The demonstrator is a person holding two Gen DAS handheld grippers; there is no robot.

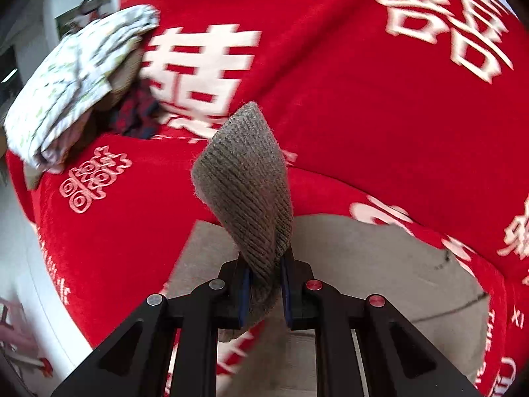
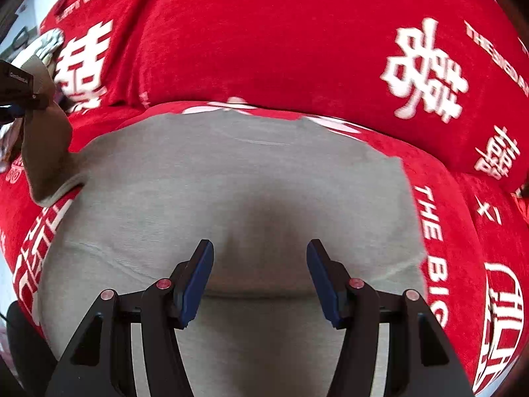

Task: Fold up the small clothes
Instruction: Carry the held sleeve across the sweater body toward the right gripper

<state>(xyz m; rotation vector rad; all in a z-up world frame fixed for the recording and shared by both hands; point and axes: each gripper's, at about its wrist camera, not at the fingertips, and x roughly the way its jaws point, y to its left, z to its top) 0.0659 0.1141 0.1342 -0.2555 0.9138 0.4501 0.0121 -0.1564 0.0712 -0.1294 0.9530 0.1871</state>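
Observation:
A grey garment (image 2: pixel 238 178) lies spread on a red blanket with white characters (image 2: pixel 264 49). My left gripper (image 1: pixel 264 284) is shut on the garment's ribbed grey corner (image 1: pixel 246 182), which stands up lifted above the flat part (image 1: pixel 363 264). In the right wrist view the same lifted corner (image 2: pixel 46 152) shows at far left under the left gripper (image 2: pixel 16 92). My right gripper (image 2: pixel 260 264) is open and empty, hovering close above the middle of the garment, fingers (image 2: pixel 198 278) apart.
A pile of other clothes, a white floral piece (image 1: pixel 72 79) over dark plaid cloth (image 1: pixel 139 115), sits at the back left of the blanket. The blanket's left edge (image 1: pixel 43 218) drops off to a pale floor.

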